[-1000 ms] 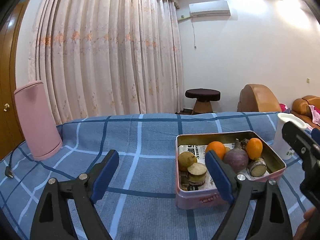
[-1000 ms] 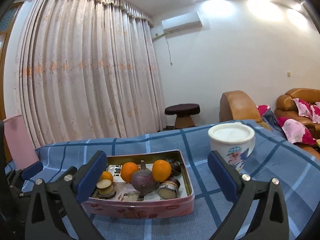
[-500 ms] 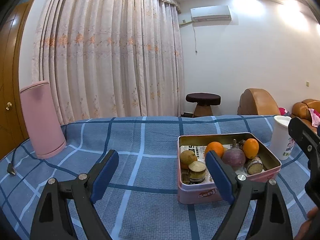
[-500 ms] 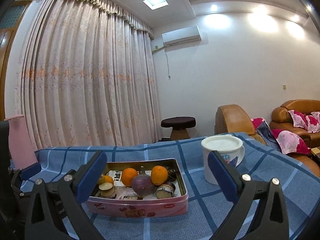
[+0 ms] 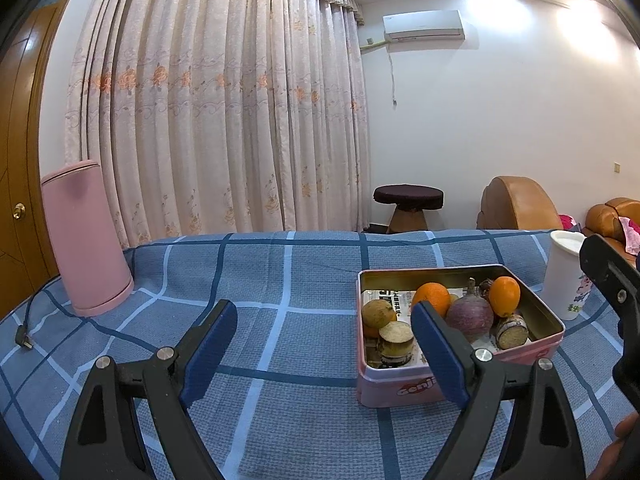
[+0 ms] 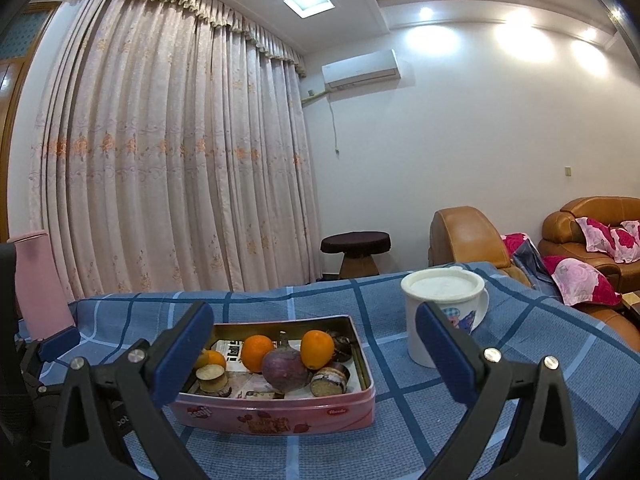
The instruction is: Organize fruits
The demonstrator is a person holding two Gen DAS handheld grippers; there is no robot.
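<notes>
**Both grippers wide and empty before the fruit tin**

While you look through the left wrist camera, your left gripper (image 5: 324, 340) hangs wide open with nothing in it, above the blue checked cloth (image 5: 256, 272). The pink tin (image 5: 400, 388) sits ahead and to the right; its near corner is covered by your right blue pad. Inside lie two oranges (image 5: 432, 298), a purple round root (image 5: 470, 314) and cut brown pieces that are hard to name. A pink kettle (image 5: 86, 240) stands far left, its cord trailing off. A white mug (image 5: 562, 276) stands just beyond the tin, partly cut off by the other gripper's black frame at the right edge.

From the right wrist camera, your right gripper (image 6: 314, 346) is likewise spread wide and empty. Its left pad hides the tin's (image 6: 280, 416) near-left corner; the right pad overlaps the white mug (image 6: 444, 312). Pale curtains (image 6: 160, 160), a dark stool (image 6: 356, 244) and brown leather sofas (image 6: 588, 216) fill the room behind
</notes>
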